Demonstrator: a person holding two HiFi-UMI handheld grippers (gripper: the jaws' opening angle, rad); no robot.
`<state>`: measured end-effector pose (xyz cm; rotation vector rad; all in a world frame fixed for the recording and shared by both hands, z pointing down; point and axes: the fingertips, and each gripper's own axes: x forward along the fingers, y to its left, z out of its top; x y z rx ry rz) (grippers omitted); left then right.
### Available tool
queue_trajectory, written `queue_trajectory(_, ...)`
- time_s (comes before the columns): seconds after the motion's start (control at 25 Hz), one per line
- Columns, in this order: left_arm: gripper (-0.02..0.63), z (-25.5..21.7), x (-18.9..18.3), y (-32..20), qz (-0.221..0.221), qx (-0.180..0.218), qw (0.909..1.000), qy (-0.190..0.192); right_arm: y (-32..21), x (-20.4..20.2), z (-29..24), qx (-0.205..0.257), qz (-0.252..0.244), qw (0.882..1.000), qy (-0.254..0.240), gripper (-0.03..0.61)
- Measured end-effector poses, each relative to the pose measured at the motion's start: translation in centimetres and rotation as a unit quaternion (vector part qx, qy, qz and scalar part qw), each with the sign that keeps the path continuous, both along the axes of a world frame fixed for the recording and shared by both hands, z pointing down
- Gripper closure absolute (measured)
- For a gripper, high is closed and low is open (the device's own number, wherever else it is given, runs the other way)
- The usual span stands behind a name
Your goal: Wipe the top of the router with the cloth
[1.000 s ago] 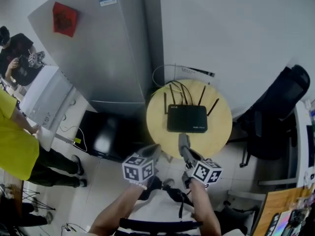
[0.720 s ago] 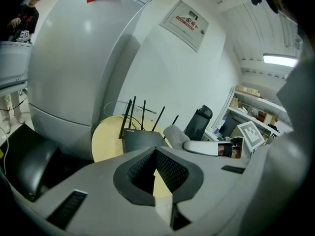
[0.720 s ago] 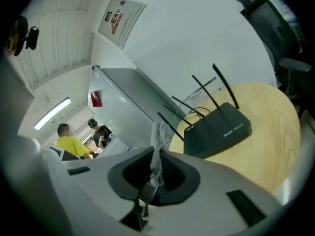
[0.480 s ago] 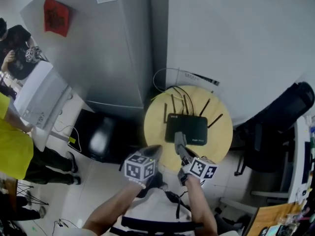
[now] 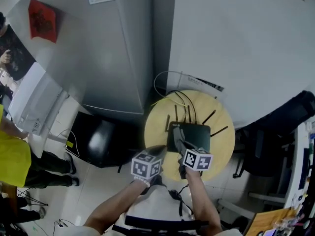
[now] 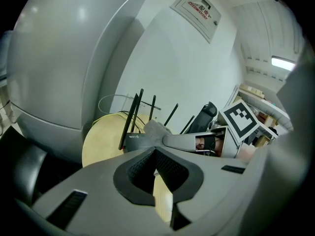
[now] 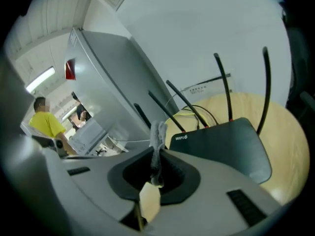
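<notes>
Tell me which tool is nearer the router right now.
Right. The right tool, shut on the cloth, is at the router's near-left corner. The left tool sits farther off, by the table's near-left rim, clear of the router.

Router (image 5: 199, 133) on round table (image 5: 222, 142); right gripper (image 5: 177, 135) over router, left gripper (image 5: 156, 150) beside.

The router (image 5: 194, 132) sits on the round worktop (image 5: 156, 124), with its antennas (image 5: 209, 117) along its far edge. The right gripper (image 5: 177, 140) reaches over the router's near left corner, the cloth (image 7: 158, 132) pinched between its jaws. The left gripper (image 5: 156, 150) hangs just to its left, at the worktop's near edge. A cabinet (image 5: 108, 58) stands behind and to the left, and a chair (image 5: 280, 122) stands to the right.
</notes>
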<state>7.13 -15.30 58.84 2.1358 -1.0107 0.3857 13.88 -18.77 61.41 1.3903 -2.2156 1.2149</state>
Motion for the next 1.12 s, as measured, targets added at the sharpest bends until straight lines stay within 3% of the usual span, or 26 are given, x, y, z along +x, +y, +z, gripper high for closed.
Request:
queue_trajectory(0.12,0.617,0.8,-0.2,-1.2,0.001,-0.010,0.9999,-0.004,-2.0,-0.3,1.2,-0.008,-0.019,0.998,0.065,0.537)
queue_trajectory(0.24,0.617,1.5,-0.4,-2.4,0.004,-0.020,0.9998,-0.005,-4.0,-0.6,2.8,-0.027,-0.024,0.995,0.088,0.537)
queue_trajectory(0.8,0.617,3.4,-0.2,-4.9,0.016,-0.048,0.9987,0.005,-8.2,-1.7,8.3,-0.101,-0.039,0.987,0.117,0.537)
queue_trajectory(1.12,0.617,3.4,1.8,-4.9,0.043,-0.047,0.9979,0.011,-8.3,2.0,9.0,-0.107,-0.024,0.981,0.160,0.537)
